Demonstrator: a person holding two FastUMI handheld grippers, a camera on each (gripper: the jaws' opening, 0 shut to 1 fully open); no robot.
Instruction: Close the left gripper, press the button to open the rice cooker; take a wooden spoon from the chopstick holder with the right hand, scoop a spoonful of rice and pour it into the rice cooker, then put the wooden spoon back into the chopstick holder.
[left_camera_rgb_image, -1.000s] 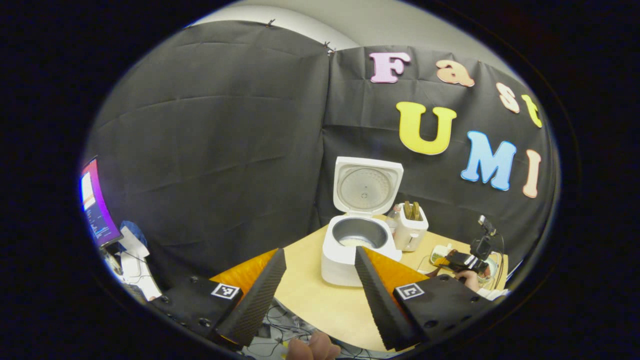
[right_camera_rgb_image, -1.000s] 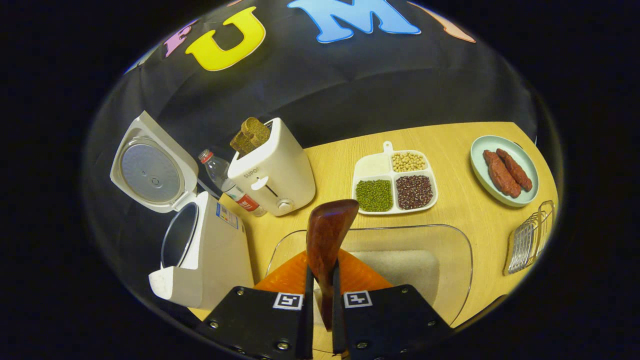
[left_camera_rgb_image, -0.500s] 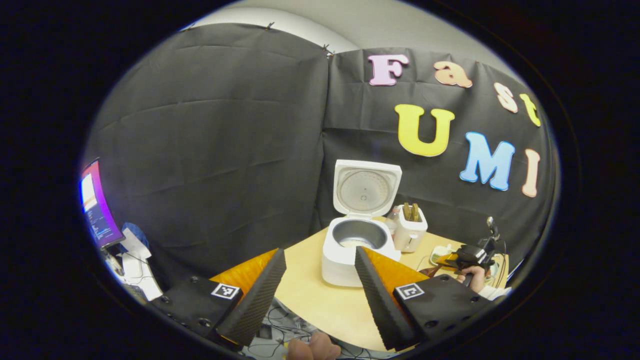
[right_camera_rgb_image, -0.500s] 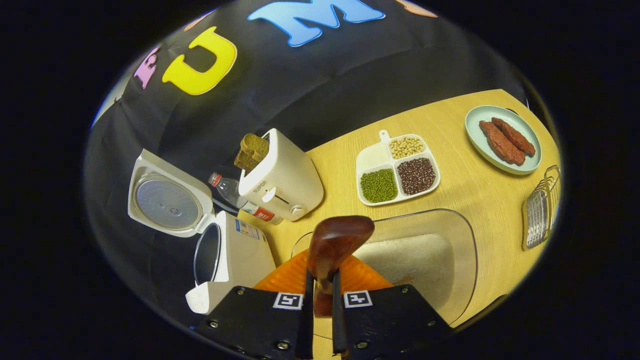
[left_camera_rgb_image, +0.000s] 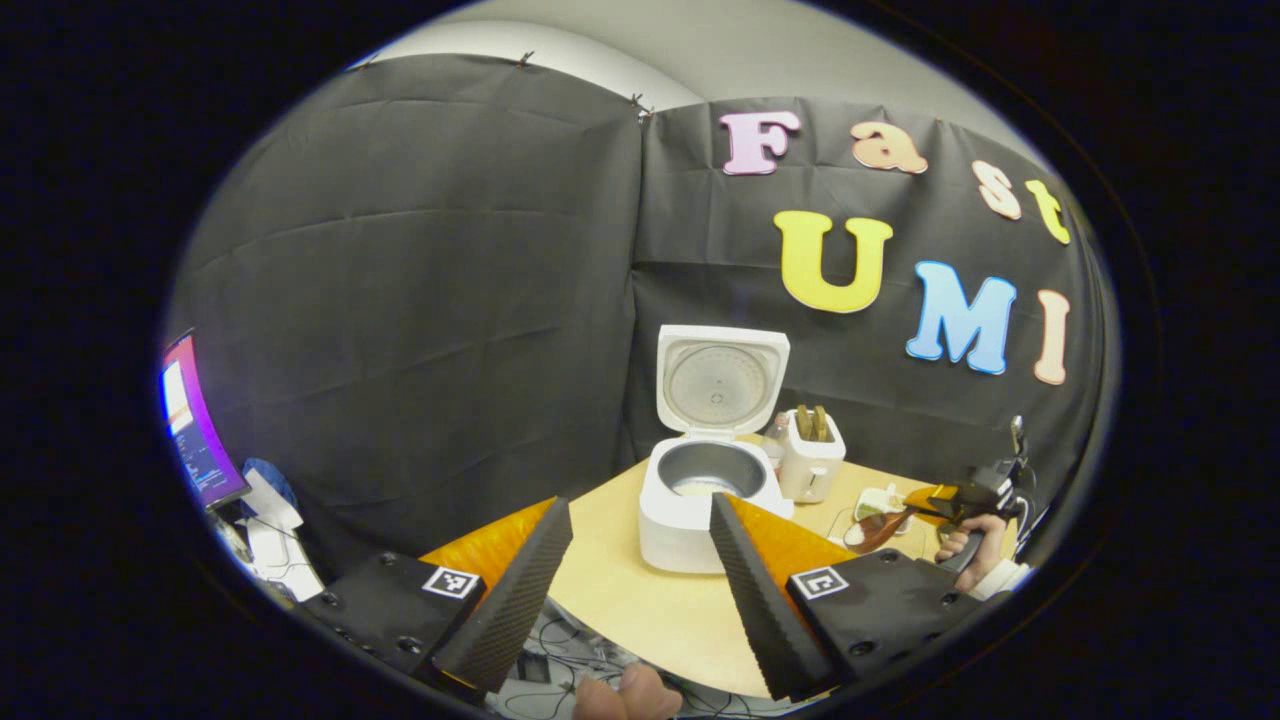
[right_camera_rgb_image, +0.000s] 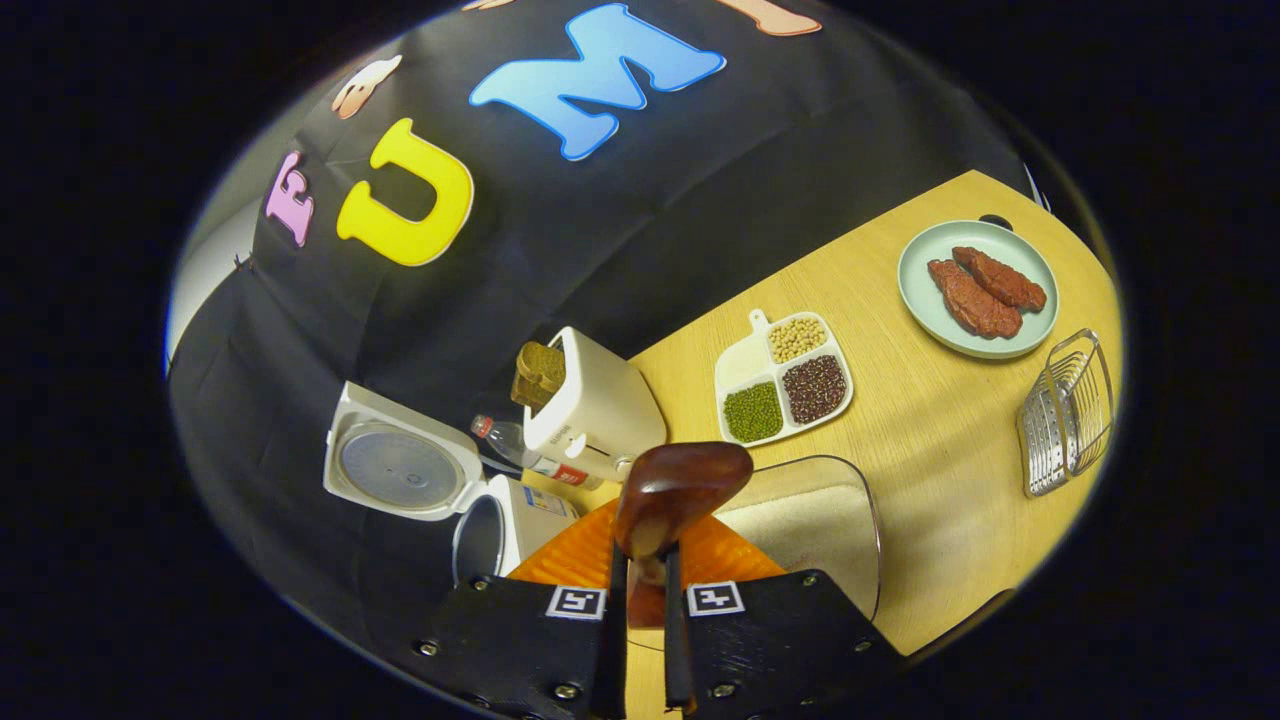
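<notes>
A wooden spoon (right_camera_rgb_image: 676, 487) with a dark reddish bowl is gripped by its handle between the two fingers of the right claw (right_camera_rgb_image: 641, 640), its bowl raised above a clear tray of white rice (right_camera_rgb_image: 815, 515) that sits on the light wood desk (right_camera_rgb_image: 930, 430). In the left gripper view the same spoon (left_camera_rgb_image: 880, 528) shows far off, carried by the right claw (left_camera_rgb_image: 955, 495) in a person's hand (left_camera_rgb_image: 975, 550).

The white rice cooker (left_camera_rgb_image: 700, 480) stands on the desk (left_camera_rgb_image: 640, 600) with its lid (left_camera_rgb_image: 718, 378) swung upright and the metal pot exposed (something pale lies at its bottom). In the right gripper view the cooker (right_camera_rgb_image: 500, 520) lies just left of the spoon.

The left claw (left_camera_rgb_image: 640, 580) is held in front of the cooker, fingers spread wide apart and grasping nothing.

Beside the cooker are a plastic bottle (right_camera_rgb_image: 525, 455) and a white toaster (right_camera_rgb_image: 600, 405) with brown slices. Farther along the desk sit a divided dish of beans (right_camera_rgb_image: 785, 378), a pale green plate with two sausages (right_camera_rgb_image: 978, 290) and a wire rack (right_camera_rgb_image: 1065, 415)
</notes>
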